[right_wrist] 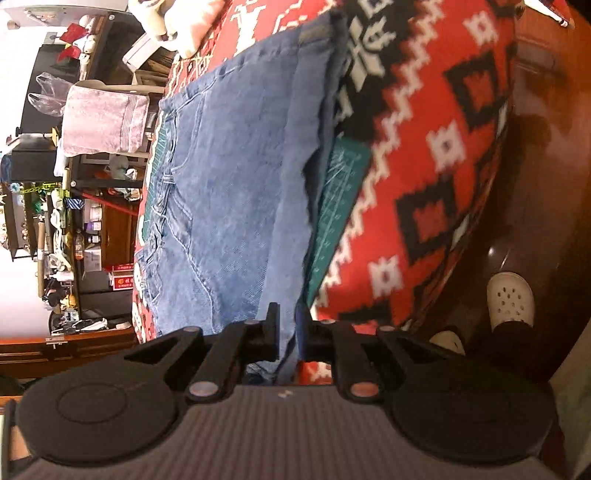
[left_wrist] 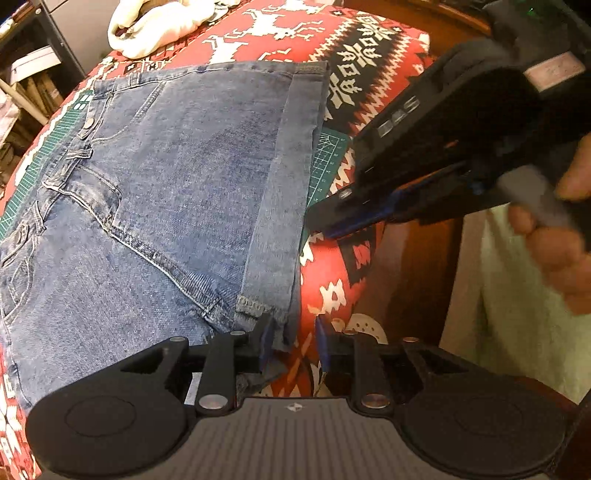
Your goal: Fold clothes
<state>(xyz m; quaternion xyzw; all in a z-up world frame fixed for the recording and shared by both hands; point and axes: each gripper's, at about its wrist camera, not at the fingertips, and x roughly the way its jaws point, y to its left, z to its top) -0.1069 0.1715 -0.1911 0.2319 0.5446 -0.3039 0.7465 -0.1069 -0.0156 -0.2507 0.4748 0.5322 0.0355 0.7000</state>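
Blue jeans [left_wrist: 177, 177] lie folded flat on a green cutting mat [left_wrist: 327, 162], waistband to the left and folded legs along the right edge. My left gripper [left_wrist: 294, 345] is open at the near right corner; the hem corner pokes in beside its left finger, and red cloth shows in the rest of the gap. My right gripper [left_wrist: 321, 225], held by a person's hand [left_wrist: 554, 240], reaches the jeans' right edge from the side. In the right wrist view, my right gripper [right_wrist: 288, 332] is shut on a strip of the jeans [right_wrist: 240, 166].
A red, white and black patterned cloth [left_wrist: 332, 269] covers the table and drops over its edge just right of the jeans. A white garment pile [left_wrist: 155, 26] lies at the far side. A pink towel [right_wrist: 103, 122] and cluttered shelves stand beyond. A white shoe [right_wrist: 509, 295] is on the floor.
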